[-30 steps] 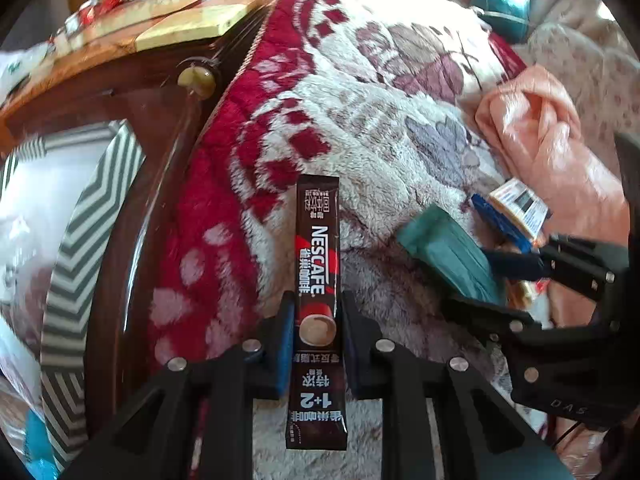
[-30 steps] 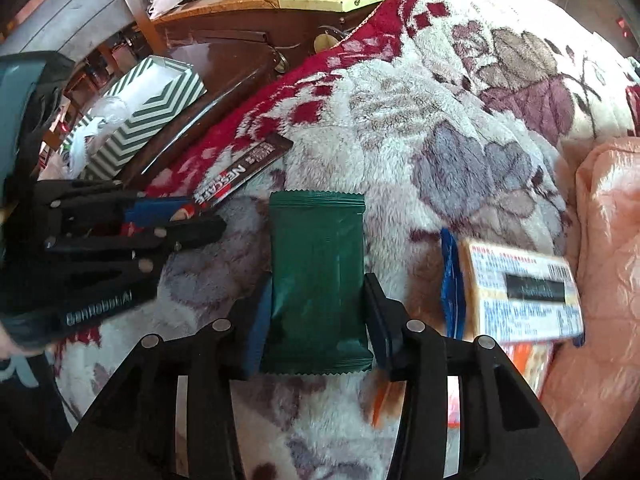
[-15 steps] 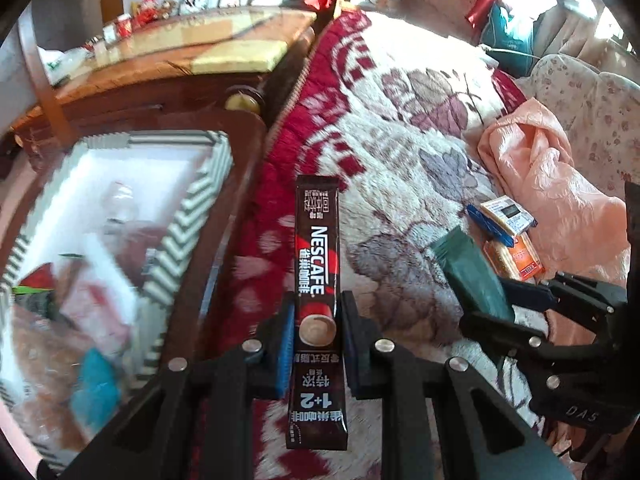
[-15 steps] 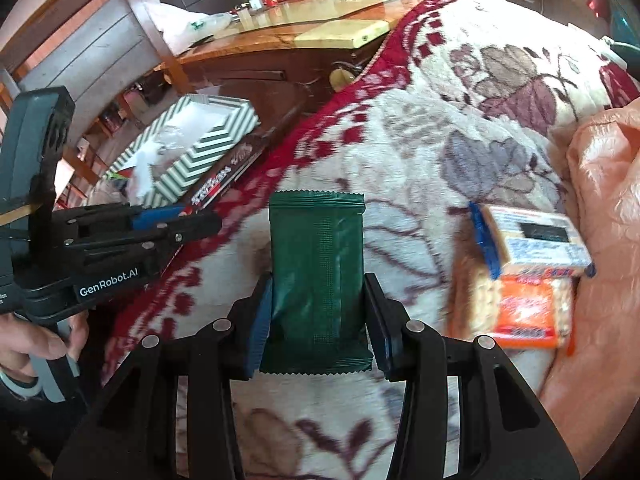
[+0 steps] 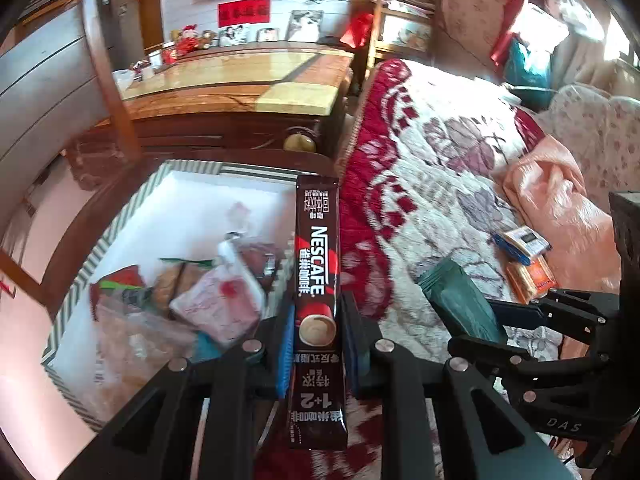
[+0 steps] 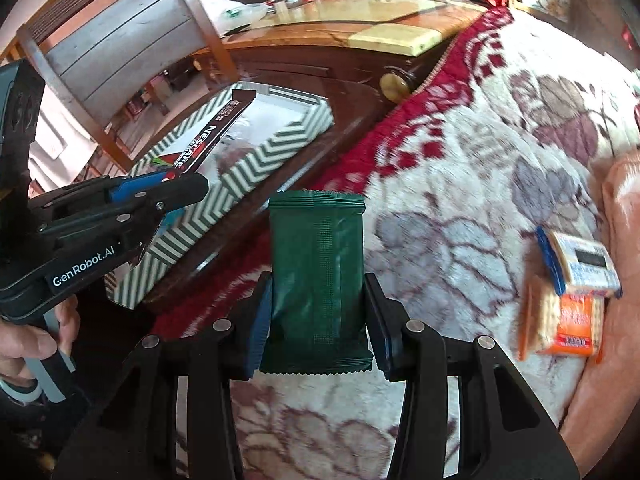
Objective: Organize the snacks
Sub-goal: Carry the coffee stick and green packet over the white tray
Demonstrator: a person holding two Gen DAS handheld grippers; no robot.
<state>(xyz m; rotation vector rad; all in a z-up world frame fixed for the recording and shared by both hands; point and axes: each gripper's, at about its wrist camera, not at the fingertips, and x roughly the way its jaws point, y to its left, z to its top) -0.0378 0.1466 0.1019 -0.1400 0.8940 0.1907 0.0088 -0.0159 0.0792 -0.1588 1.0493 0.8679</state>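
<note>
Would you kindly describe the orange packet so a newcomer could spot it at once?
Start at the floral blanket, then go to its edge beside the pink cloth. Two snacks overlap there; the orange packet lies beneath the blue-edged white one.

Brown Nescafe stick [image 5: 317,276] above striped box [image 5: 96,249]; green packet [image 6: 318,276] over blanket

Sunlit room: a floral red-and-white blanket [image 5: 440,184] beside a dark wooden cabinet [image 5: 240,92] (glossy yellow top), framed photos [image 5: 304,26] against white wall.
</note>
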